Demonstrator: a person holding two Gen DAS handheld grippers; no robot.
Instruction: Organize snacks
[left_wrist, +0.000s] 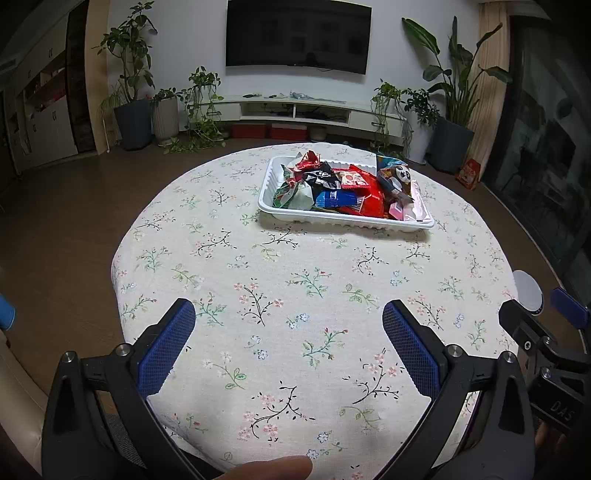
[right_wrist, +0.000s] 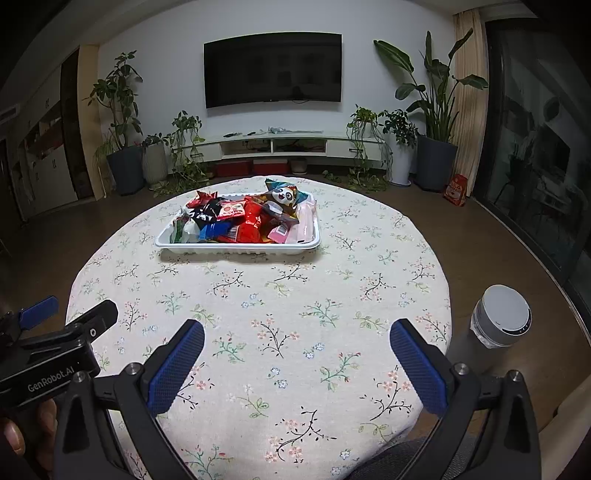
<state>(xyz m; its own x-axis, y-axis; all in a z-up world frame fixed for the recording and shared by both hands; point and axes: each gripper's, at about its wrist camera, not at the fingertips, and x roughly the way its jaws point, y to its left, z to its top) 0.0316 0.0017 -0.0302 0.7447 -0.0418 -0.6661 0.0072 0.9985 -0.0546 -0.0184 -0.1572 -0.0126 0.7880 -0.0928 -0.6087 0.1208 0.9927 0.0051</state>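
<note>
Nearest the lens in the left wrist view, a fingertip (left_wrist: 275, 466) shows at the bottom edge, just below the near edge of the round table under its flower-printed cream cloth (left_wrist: 280, 266). Over that near edge the left gripper with black arms and blue ribbed pads (left_wrist: 289, 334) hangs spread wide with nothing between its pads, and the right gripper of the same make (right_wrist: 297, 354) is likewise spread and empty, just beside it on the right.

The shallow white plastic tray (right_wrist: 236, 246), heaped with snack packets in red, blue, black and pink wrappers (right_wrist: 248, 220), sits toward the far edge of the table, well apart from both grippers. Its long axis runs across the view, side to side. From the left gripper it lies ahead and to the right; from the right gripper, ahead and slightly left. Neither looks clearly nearer, so either would need a long forward reach.
</note>
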